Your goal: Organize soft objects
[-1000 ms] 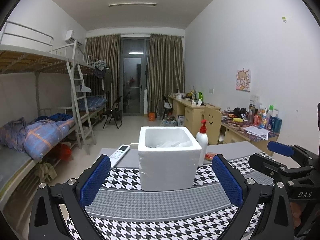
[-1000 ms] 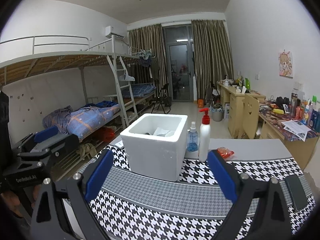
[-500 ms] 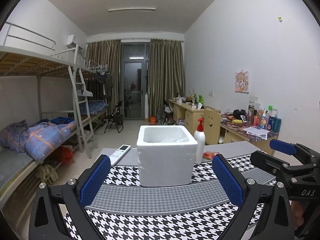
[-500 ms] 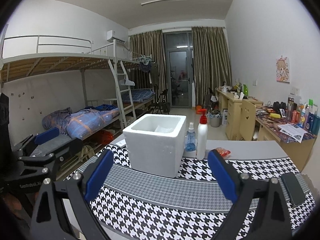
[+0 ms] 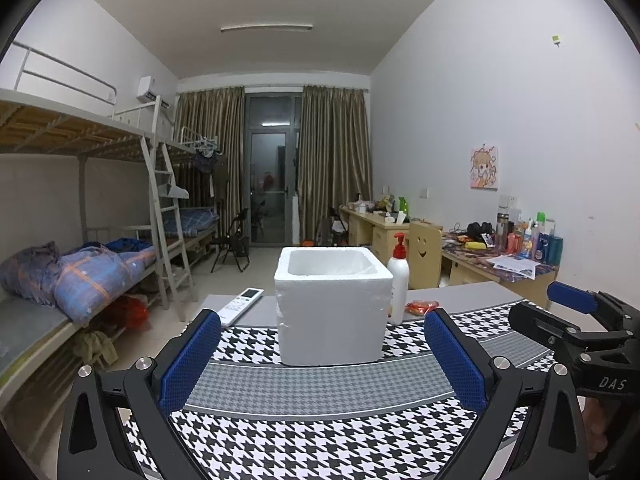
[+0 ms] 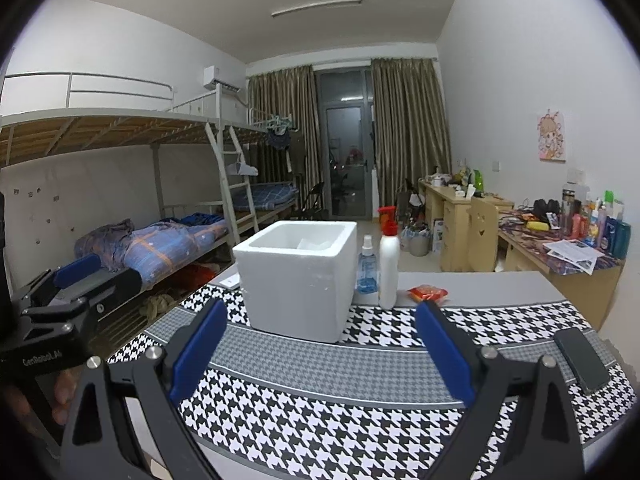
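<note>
Both hand-held grippers, left [image 5: 320, 364] and right [image 6: 320, 354], are spread and empty. The foam box [image 5: 332, 304] stands straight ahead on the surface [image 5: 320, 444], about equally near each; its contents are barely visible.

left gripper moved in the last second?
Yes. The left gripper has pulled back and levelled: the foam box looks smaller and its inside is less visible.
</note>
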